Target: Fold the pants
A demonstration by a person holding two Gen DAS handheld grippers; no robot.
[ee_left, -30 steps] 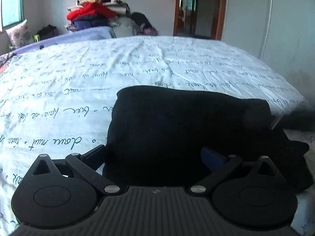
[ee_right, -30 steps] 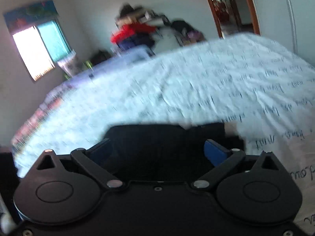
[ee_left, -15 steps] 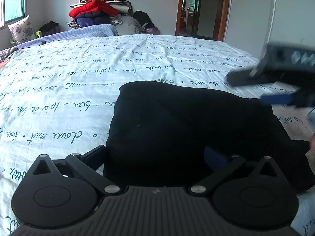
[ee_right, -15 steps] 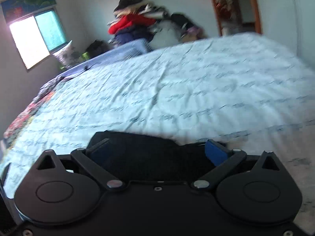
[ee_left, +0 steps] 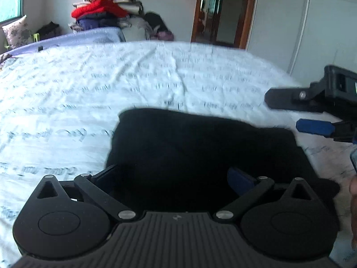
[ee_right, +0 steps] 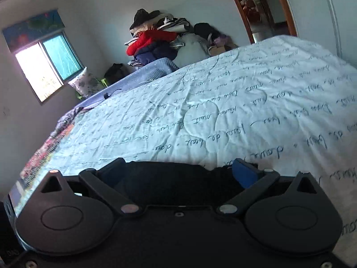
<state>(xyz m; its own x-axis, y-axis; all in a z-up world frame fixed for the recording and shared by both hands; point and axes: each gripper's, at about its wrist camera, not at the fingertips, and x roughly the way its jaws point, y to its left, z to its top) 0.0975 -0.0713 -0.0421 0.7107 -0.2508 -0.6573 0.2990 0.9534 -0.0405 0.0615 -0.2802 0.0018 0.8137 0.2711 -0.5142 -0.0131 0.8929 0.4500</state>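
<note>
In the left wrist view, the left gripper [ee_left: 176, 176] fills the bottom of the frame, its jaws spread wide with nothing between them. Just beyond, across the lower middle of the frame, the black pants [ee_left: 200, 147] lie as a compact folded bundle on the bed [ee_left: 111, 84]. One gripper finger sits low at the bundle's left edge and the blue-padded one low at its right; whether either touches the cloth cannot be told. At the right edge of the frame the right gripper [ee_left: 290, 114] reaches in sideways above the bundle's far right corner, its 2 fingers, 1 black and 1 blue, held apart and empty.

In the right wrist view, the right gripper [ee_right: 178, 169] spans the bottom of the frame with jaws wide and gripping nothing. Part of the pants [ee_right: 169, 178] shows dark in the lower middle, directly behind the fingers. The pale bedspread [ee_right: 223, 102] printed with handwriting stretches away through the middle of the frame.

Farther off, a folded blue blanket [ee_right: 142, 76] lies along the bed's far side, left of centre. Beyond it, at the upper middle against the wall, is a heap of clothes [ee_right: 154, 40] with a red garment in it. A window [ee_right: 49, 67] glows at the upper left, and a wooden doorway [ee_right: 261, 11] stands at the upper right.
</note>
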